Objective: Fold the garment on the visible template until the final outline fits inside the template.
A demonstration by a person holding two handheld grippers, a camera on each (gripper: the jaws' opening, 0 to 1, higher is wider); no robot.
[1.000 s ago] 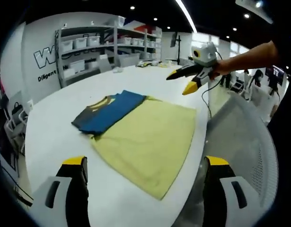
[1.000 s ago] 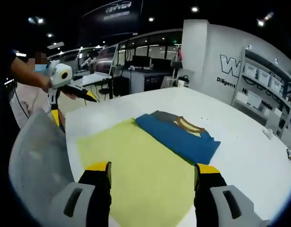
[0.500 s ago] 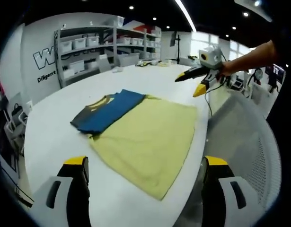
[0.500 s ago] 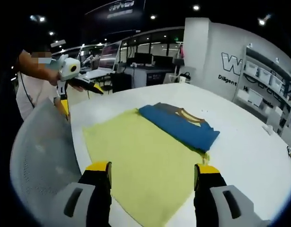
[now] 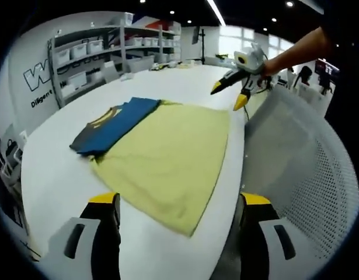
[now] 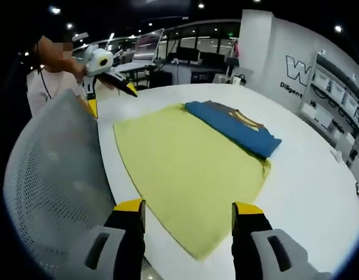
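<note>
A folded blue garment (image 5: 112, 122) (image 6: 237, 125) with a yellow-trimmed collar lies along one edge of the yellow template cloth (image 5: 167, 157) (image 6: 191, 157) and partly overlaps it. Both rest flat on the white table (image 5: 51, 163) (image 6: 307, 192). My left gripper (image 5: 179, 204) is open and empty over the near table edge, well short of the cloth. It also appears in the right gripper view as the left gripper (image 6: 112, 98), held up in a hand beside the table. My right gripper (image 6: 188, 209) is open and empty above the template's near corner. The left gripper view shows the right gripper (image 5: 229, 97) raised off the table.
A grey mesh chair back (image 5: 296, 151) (image 6: 51, 157) stands against the table edge between the two hands. Shelving with white bins (image 5: 91, 64) (image 6: 337, 93) lines the wall. Small items lie on the far end of the table (image 5: 167, 65).
Both views have shifted as the hands moved, with each gripper held a little higher over the table edge. The garment and template lie as before. Both grippers stay open.
</note>
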